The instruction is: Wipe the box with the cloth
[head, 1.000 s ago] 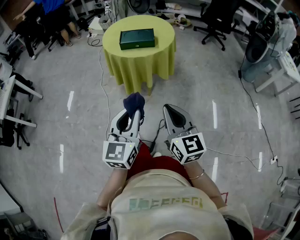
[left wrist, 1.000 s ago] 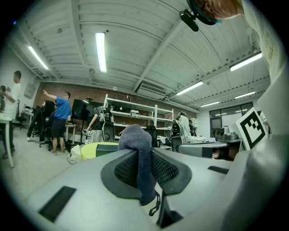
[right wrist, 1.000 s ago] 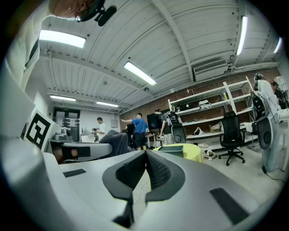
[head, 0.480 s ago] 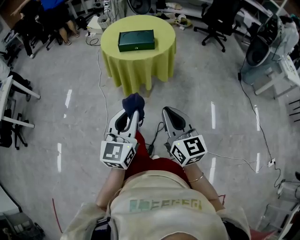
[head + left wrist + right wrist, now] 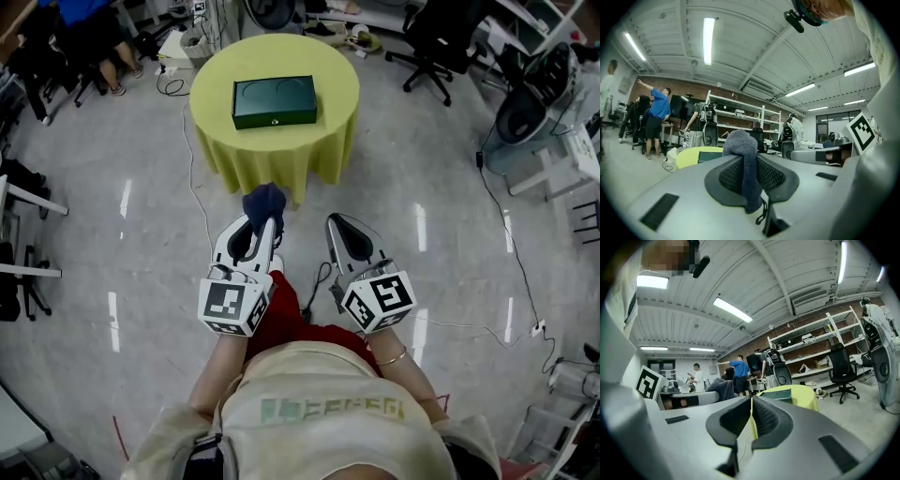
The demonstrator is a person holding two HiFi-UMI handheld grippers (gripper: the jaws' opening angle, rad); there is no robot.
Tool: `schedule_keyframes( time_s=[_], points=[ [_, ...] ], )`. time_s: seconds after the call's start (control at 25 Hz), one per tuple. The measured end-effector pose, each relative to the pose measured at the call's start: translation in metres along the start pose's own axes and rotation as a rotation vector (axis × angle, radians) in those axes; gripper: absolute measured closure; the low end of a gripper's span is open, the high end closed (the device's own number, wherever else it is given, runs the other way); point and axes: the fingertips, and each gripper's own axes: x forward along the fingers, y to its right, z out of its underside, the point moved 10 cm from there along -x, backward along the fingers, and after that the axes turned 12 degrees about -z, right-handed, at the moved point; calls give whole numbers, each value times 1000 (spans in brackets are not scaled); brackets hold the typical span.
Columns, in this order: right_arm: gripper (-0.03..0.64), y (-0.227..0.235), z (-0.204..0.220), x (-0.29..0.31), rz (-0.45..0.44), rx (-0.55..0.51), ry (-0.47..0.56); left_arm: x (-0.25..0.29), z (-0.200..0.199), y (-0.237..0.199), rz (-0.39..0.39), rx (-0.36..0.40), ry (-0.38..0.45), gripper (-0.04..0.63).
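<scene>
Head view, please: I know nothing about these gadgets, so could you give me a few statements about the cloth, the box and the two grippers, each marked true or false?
1. The left gripper is clamped on the dark blue cloth. True.
2. The green box lies on the round table with the yellow cover. True.
3. The cloth is touching the box. False: it is held short of the table, apart from the box.
4. The right gripper holds a sponge. False: its jaws are together with nothing between them.
</scene>
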Motion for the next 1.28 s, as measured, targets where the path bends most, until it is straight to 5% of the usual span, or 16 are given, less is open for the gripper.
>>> schedule_keyframes(
  time_s=[0.64,1.28],
  points=[
    [578,73,-35,238,33,8,-21,179,-30,-176,-5,0,-54,534],
    [578,128,-38,294,64,31,-57,243,-25,-215,-36,-5,-105,534]
  ],
)
